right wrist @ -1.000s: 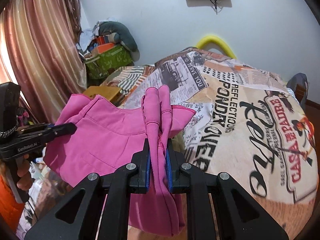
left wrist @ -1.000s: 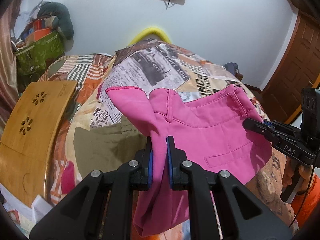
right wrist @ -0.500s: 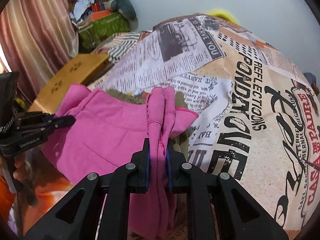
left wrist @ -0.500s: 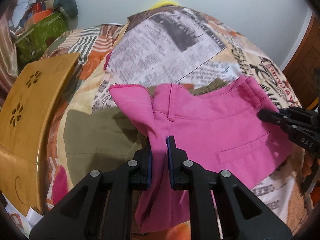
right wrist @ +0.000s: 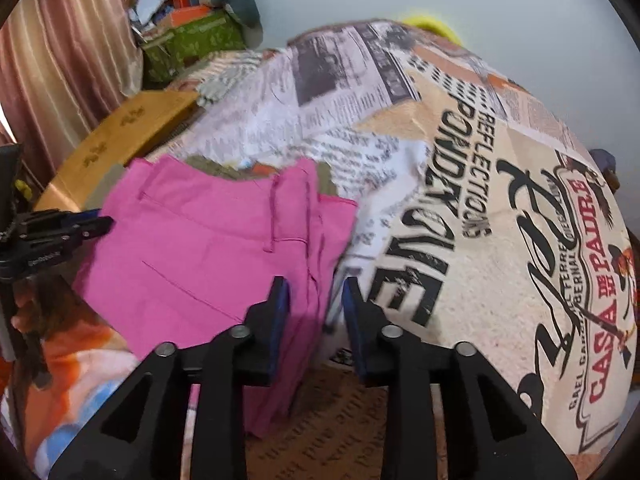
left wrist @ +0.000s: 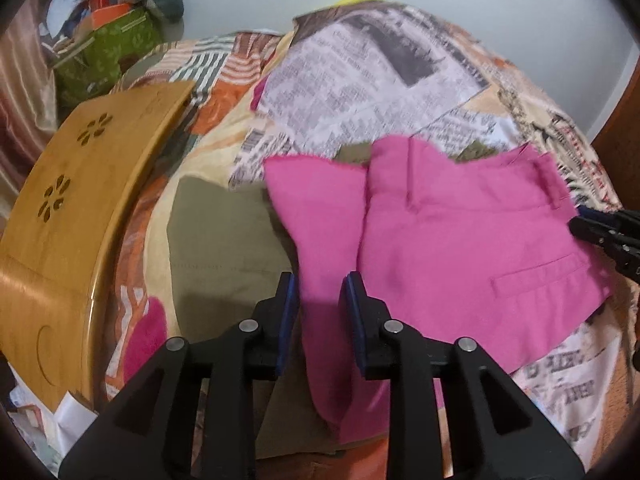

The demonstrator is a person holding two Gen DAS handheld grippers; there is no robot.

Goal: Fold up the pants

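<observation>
Here, soft pink pants lie flat on the newsprint-patterned bedspread.
Left gripper and right gripper both gape, pink cloth loose between blue pads, gripping nothing.

I'm reading big black lettering on the newspaper-print bedspread: "REFLECTIONS", "PONDER", and "CASA" with "PADRE" in red; smaller lines are showing "FERRE" and "BERNAL", while the fine newsprint columns are staying illegible
</observation>
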